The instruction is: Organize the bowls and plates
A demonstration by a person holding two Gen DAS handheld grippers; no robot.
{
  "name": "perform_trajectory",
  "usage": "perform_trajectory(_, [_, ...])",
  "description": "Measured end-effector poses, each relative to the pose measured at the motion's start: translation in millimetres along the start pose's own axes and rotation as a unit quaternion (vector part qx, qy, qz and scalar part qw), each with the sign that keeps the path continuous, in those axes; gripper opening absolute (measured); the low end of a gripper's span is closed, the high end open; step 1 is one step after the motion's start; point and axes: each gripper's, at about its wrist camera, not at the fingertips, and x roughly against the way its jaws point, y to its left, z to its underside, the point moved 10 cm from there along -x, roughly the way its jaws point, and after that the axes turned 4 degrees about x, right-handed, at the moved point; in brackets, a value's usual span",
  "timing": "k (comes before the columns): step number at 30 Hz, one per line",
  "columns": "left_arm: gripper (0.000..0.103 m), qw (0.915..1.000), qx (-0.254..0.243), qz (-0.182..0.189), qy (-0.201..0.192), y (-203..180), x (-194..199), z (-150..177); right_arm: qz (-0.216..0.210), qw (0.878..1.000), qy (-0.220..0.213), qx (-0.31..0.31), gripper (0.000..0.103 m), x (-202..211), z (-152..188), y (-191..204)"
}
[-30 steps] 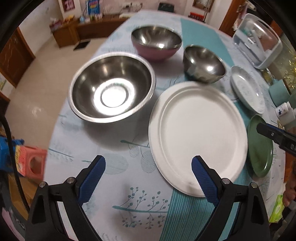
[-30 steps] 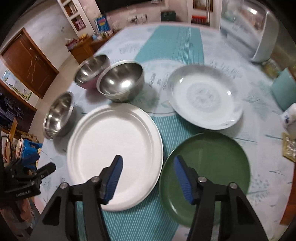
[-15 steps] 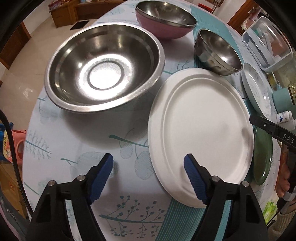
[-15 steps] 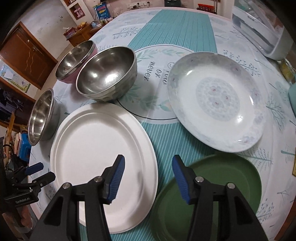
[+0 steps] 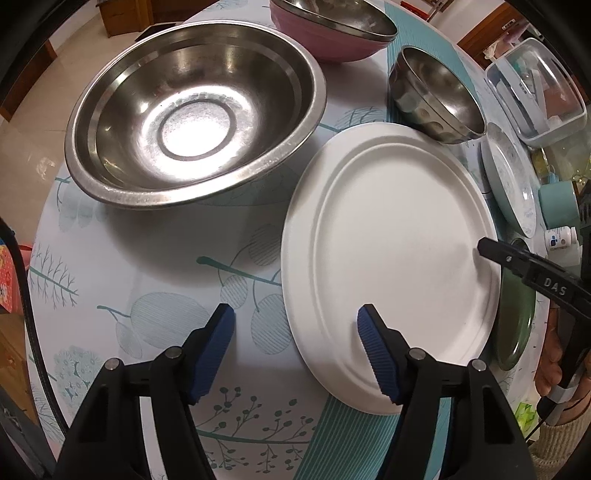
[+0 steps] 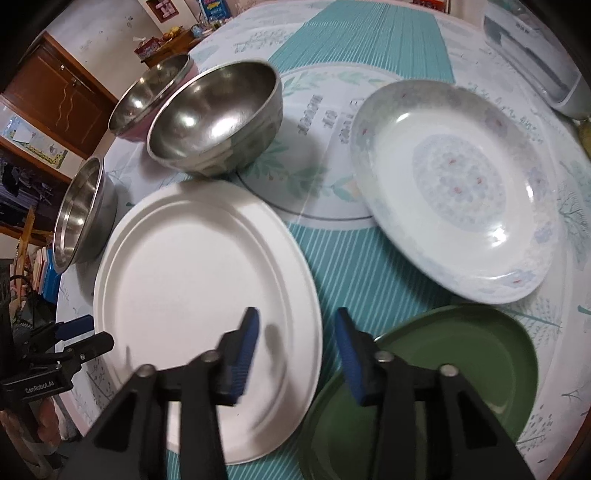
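Left gripper [image 5: 295, 328]: jaws spread wide, nothing between the blue ribbed pads. Its right finger hangs over the near rim of the large white oval plate [image 5: 391, 254]; its left finger hangs over the leaf-patterned tablecloth [image 5: 155, 258]. Ahead and to the left sits the large stainless-steel mixing bowl [image 5: 195, 110], just beside the plate's far-left edge. Farther ahead stands the pink-sided steel bowl [image 5: 332, 26], and ahead to the right the small deep steel bowl [image 5: 436, 96]. To the right, the right gripper's black finger reaches over the white plate's edge.

Right gripper [image 6: 295, 328]: jaws parted moderately, holding nothing (slightly motion-blurred). Its left finger is above the white oval plate [image 6: 207, 280]; its right finger is above the round dark green plate [image 6: 443, 376], which lies just beside the white plate. Ahead to the right rests the white floral-print porcelain plate [image 6: 454, 184], near the green one. Ahead to the left stands the small deep steel bowl [image 6: 218, 118], with the pink-sided bowl [image 6: 151, 99] behind it and the large mixing bowl [image 6: 81, 218] far left.
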Motion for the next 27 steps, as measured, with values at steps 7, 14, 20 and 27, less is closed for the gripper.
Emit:
perform_trajectory(7, [0.066,0.9999,-0.004,-0.016,-0.001,-4,-2,0,-0.001,1.0,-0.003,0.005,0.023,-5,-1,2])
perform_trajectory(14, [0.023,0.9994,-0.019,-0.029,-0.005,-12,-5,-2,0.002,1.0,-0.005,0.006,0.022,-4,0,3])
perform_trajectory(20, [0.022,0.9993,-0.015,-0.029,-0.019,-10,7,5,-0.004,1.0,-0.011,-0.002,0.022,0,9,12])
perform_trajectory(27, [0.022,0.9975,-0.057,-0.013,-0.04,-28,53,30,-0.019,0.999,-0.039,-0.021,0.022,46,44,22])
